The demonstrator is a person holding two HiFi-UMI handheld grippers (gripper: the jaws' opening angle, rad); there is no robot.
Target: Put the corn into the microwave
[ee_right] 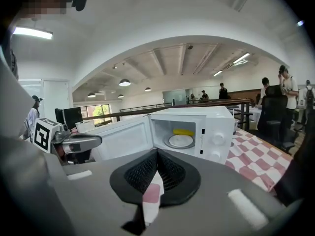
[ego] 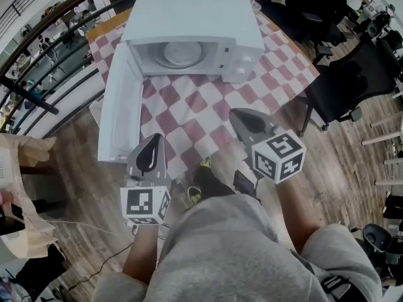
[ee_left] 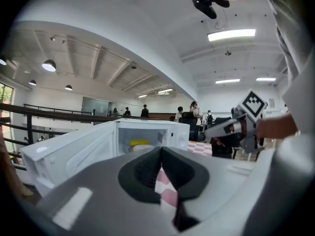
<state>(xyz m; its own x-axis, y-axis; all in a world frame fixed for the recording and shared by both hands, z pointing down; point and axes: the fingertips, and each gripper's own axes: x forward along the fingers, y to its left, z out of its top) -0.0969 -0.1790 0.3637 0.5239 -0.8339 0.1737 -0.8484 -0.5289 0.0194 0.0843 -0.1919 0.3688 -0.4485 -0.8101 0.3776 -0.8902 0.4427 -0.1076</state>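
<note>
Now your corn (ee_right: 183, 131) lies inside the microwave (ego: 189, 17), at the back of its plate (ee_right: 181, 140), with the door (ego: 119, 106) swung wide. You hold the left gripper (ego: 153, 142) and right gripper (ego: 238, 115) near the checked table's (ego: 189, 115) edge, both with jaws pressed together on nothing.

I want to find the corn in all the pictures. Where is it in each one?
Head view: the corn is not visible; only the round plate shows inside the microwave.
Left gripper view: corn, yellow, inside the microwave, left of centre.
Right gripper view: corn, behind the round plate, just right of centre.
Shared landmark: the open white door, at the left of the microwave in every view.
</note>
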